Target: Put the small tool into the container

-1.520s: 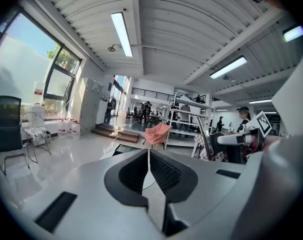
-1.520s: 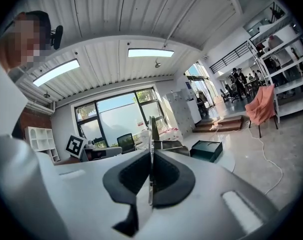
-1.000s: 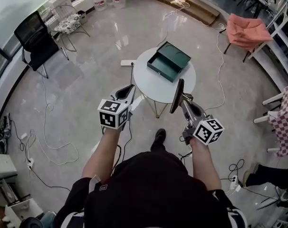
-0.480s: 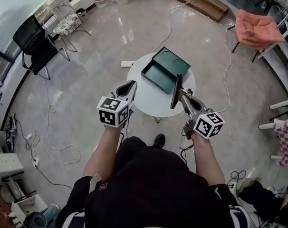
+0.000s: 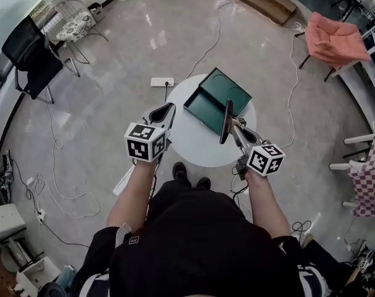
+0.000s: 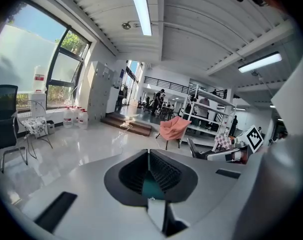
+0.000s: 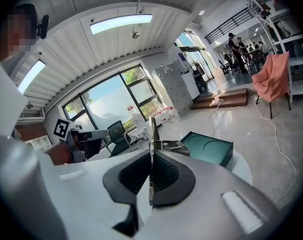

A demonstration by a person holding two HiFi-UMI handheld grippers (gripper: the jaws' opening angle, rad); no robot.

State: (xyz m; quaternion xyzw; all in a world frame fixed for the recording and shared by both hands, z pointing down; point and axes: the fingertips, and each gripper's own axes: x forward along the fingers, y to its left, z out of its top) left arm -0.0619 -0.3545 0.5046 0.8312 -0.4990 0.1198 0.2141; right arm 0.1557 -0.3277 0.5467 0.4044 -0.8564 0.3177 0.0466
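While the left gripper (image 5: 166, 110) hovers at the round table's (image 5: 193, 142) left edge with its jaws pressed together, the green container (image 5: 207, 107) sits open on the table. The right gripper (image 5: 233, 126) is clamped on the thin flat tool (image 5: 228, 110), which stands upright near the container.

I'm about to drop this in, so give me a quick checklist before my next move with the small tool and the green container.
1. Small tool clamped in right gripper: ok.
2. Green container open, facing up: ok.
3. Container's inside looks empty: ok.
4. Container fully on the round table: ok.
5. Tool above the opening: not ok, the container lies ahead of it.
6. Left gripper shut, empty, clear of the container: ok.
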